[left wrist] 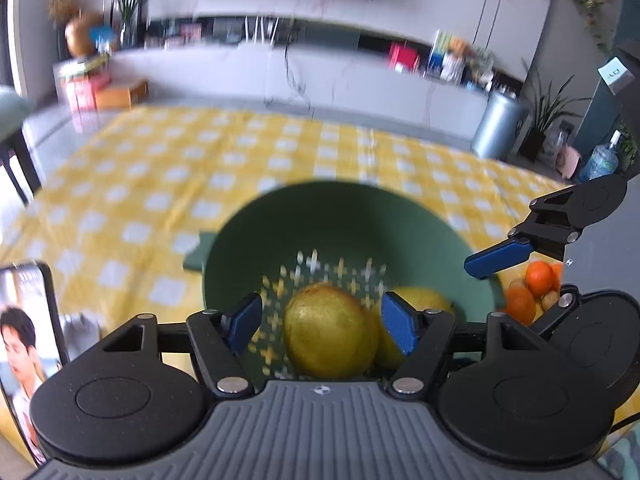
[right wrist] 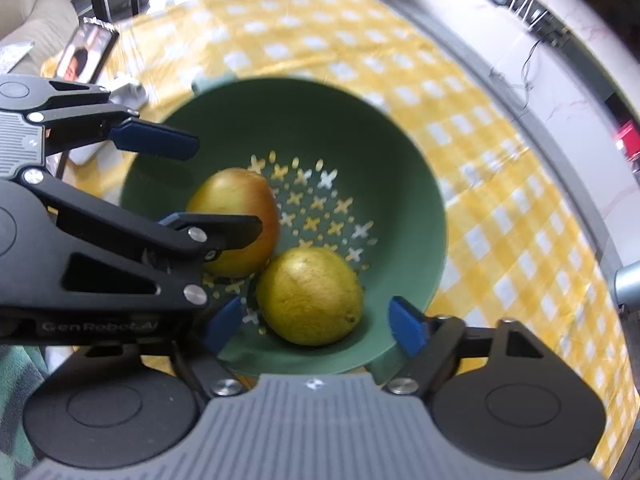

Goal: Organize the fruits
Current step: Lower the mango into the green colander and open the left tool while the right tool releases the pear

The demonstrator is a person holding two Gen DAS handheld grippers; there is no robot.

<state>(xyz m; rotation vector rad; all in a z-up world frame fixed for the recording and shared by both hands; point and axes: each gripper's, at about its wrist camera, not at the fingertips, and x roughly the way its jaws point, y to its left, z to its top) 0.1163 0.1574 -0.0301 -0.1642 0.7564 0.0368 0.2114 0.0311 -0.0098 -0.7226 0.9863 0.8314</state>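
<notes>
A green colander bowl (left wrist: 320,208) (right wrist: 372,140) stands on the yellow checked tablecloth and holds two yellow-green round fruits. My left gripper (left wrist: 322,324) (right wrist: 208,184) hovers open over one fruit (left wrist: 332,332) (right wrist: 236,196), its blue pads clear of the skin on both sides. My right gripper (right wrist: 316,324) is open over the other fruit (right wrist: 310,296) (left wrist: 428,300), pads apart from it. In the left wrist view only one blue finger (left wrist: 500,256) of the right gripper shows over the bowl's right rim. Both fruits rest on the bowl's perforated bottom, touching each other.
A heap of small oranges (left wrist: 534,284) lies on the cloth just right of the bowl. A phone (left wrist: 28,360) (right wrist: 86,54) with a lit screen lies at the table's left, a pale small object (right wrist: 128,94) beside it. The tablecloth (left wrist: 180,168) (right wrist: 500,200) stretches beyond the bowl.
</notes>
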